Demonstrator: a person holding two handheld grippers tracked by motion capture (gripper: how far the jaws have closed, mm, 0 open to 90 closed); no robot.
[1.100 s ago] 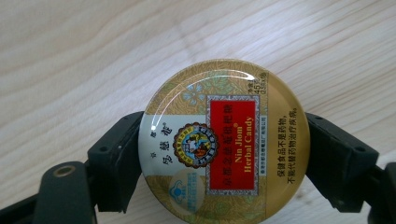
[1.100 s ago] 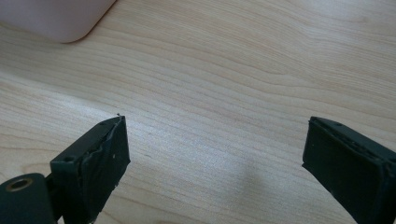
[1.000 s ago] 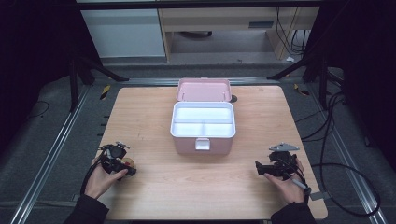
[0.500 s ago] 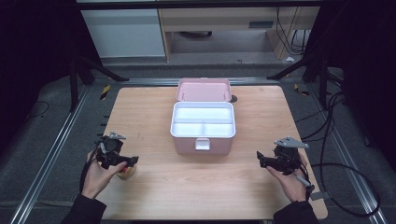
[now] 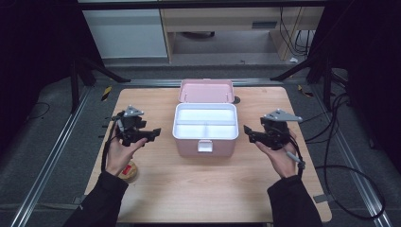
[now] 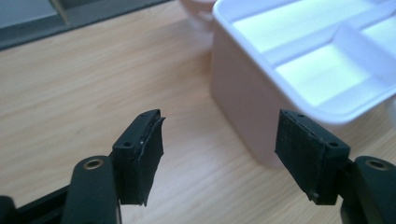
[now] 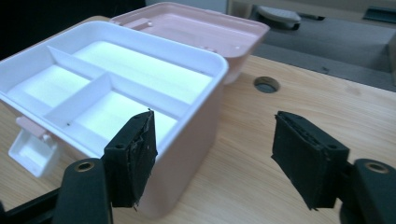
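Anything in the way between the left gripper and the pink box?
No. In the high view only bare wooden table lies between the left gripper and the pink box. The left gripper view shows the same.

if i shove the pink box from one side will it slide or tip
The pink box looks like rigid plastic and its white tray is empty, so probably light. It sits low and wide on the smooth wooden table, so likelier to slide than tip.

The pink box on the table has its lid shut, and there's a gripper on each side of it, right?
Not quite. The pink box has its lid open, folded back behind it, so the white tray inside shows in the high view. The left gripper and right gripper do flank it.
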